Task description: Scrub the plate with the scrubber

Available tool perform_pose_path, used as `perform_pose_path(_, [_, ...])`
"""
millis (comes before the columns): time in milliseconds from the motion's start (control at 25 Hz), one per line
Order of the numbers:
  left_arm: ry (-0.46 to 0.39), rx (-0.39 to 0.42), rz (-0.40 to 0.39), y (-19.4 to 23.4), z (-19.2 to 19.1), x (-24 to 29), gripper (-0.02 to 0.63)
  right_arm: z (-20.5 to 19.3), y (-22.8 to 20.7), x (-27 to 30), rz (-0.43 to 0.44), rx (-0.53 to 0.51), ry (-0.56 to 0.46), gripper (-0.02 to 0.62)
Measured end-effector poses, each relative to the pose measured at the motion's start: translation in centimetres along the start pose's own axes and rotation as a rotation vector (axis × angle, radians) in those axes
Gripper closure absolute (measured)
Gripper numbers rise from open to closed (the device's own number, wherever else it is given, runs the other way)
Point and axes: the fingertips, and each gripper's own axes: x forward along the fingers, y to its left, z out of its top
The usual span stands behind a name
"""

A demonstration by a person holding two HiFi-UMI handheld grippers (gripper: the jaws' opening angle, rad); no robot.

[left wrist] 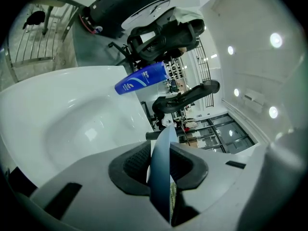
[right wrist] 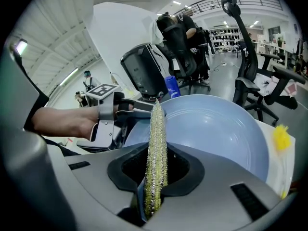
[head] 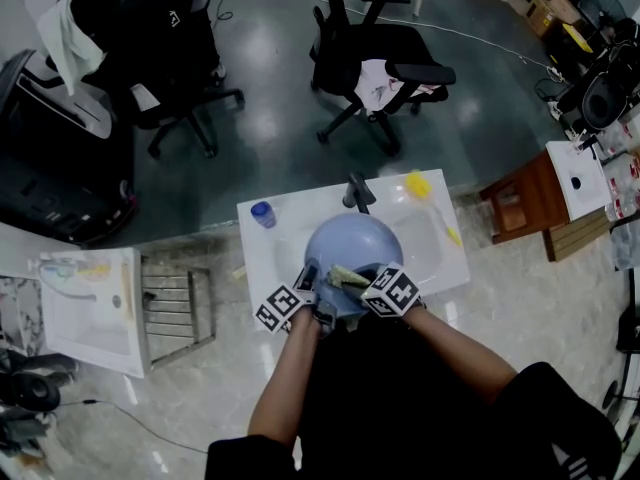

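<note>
A pale blue plate [head: 362,246] is held over the white sink [head: 268,258]. My left gripper [head: 310,290] is shut on the plate's near left rim, and in the left gripper view the plate [left wrist: 161,170] shows edge-on between the jaws. My right gripper [head: 368,286] is shut on a thin glittery yellow-green scrubber [head: 345,276], which lies against the plate's near part. In the right gripper view the scrubber [right wrist: 156,153] stands edge-on in the jaws before the plate's [right wrist: 216,129] face, with the left gripper [right wrist: 139,110] at the plate's left rim.
A blue bottle [head: 262,213] stands at the sink's back left, a black tap [head: 358,192] at the back, a yellow brush [head: 424,190] at the right. A metal rack [head: 178,304] is to the left, a wooden stool [head: 528,203] and office chairs [head: 380,63] beyond.
</note>
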Motion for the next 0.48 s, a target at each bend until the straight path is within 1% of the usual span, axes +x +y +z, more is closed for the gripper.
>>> perform_pose_path(280, [0.008, -0.002, 0.01, 0.1, -1.0, 0.2, 0.534, -0.1, 0.8, 0.7, 0.037, 0.03, 0.008, 0.537])
perform_pose_path(480, [0.015, 0.006, 0.008, -0.2, -1.3, 0.2, 0.535, 0.3, 0.9, 0.8, 0.06, 0.099, -0.031, 0.538])
